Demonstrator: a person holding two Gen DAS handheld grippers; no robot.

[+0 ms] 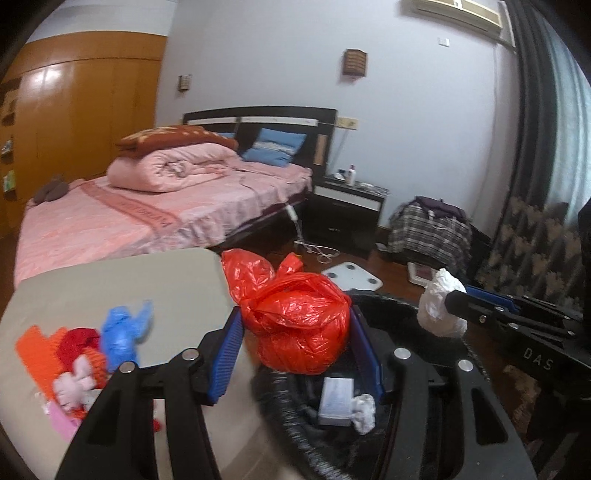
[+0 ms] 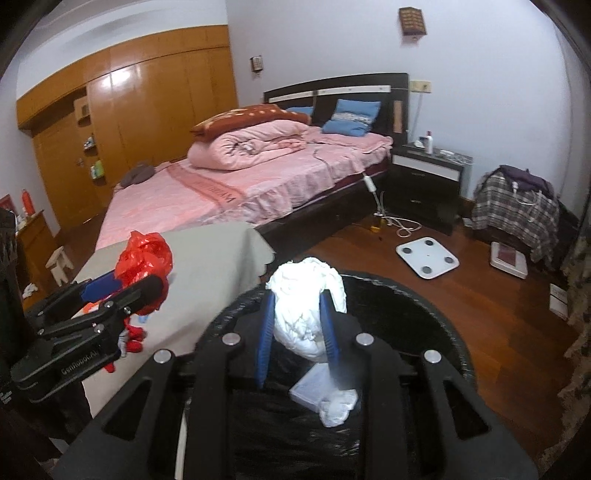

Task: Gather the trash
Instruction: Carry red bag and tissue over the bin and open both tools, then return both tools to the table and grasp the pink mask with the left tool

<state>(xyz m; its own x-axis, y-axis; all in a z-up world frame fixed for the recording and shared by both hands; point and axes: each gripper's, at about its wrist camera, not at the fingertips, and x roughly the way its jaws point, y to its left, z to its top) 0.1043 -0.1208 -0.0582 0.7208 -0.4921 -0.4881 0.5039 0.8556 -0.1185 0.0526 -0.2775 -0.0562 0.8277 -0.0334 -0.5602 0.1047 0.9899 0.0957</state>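
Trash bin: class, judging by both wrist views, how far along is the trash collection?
Done: a small box and a crumpled tissue lie in the black trash bin. In hand: the left claw grips a red plastic bag, the right claw a white wad, both over the bin. Left: releasing both. The toys on the table look like non-trash.

We're looking into a lived-in home bedroom: a bed (image 2: 258, 184) in pink sheets is taking up the middle, a rolled pink quilt (image 2: 247, 147) and blue pillows (image 2: 351, 116) sitting against the dark headboard (image 2: 332, 90). A wooden wardrobe (image 2: 129, 110) is running along the left wall, a dark nightstand (image 2: 424, 184) is standing beside the bed, a white bathroom scale (image 2: 426, 256) is lying on the wood floor (image 2: 498, 314), and an air conditioner (image 1: 458, 11) is hanging high by the curtain (image 1: 535, 110).
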